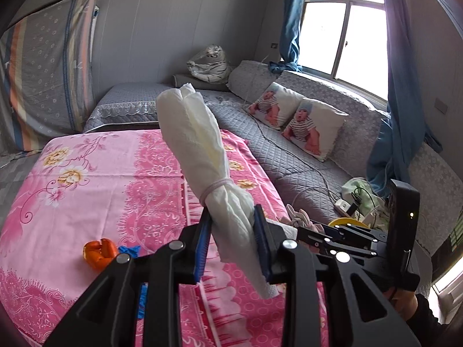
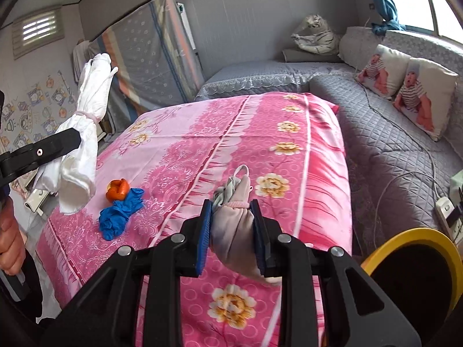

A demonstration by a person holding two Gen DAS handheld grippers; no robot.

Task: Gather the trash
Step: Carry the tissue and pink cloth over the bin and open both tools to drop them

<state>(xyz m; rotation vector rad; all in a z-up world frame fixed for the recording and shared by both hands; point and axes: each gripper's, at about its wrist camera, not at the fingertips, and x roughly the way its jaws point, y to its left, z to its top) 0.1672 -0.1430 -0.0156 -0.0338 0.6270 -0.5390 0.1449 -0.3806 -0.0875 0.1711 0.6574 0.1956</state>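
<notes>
Trash is in both tools: the left gripper (image 1: 233, 241) is clamped on a rolled white paper bundle (image 1: 202, 156) tied with a band, and the right gripper (image 2: 233, 231) pinches a crumpled pinkish-grey wad (image 2: 234, 225), both held above the pink floral bedspread (image 2: 260, 133). Farther out on it lie a blue glove (image 2: 120, 212) touching an orange scrap (image 2: 117, 189), with a yellow-rimmed bin (image 2: 405, 240) at right

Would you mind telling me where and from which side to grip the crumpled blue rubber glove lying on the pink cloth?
Grip the crumpled blue rubber glove across its bunched lower middle, coming from above. It lies flat on the pink cloth, and its upper end sits against the orange peel.
</notes>
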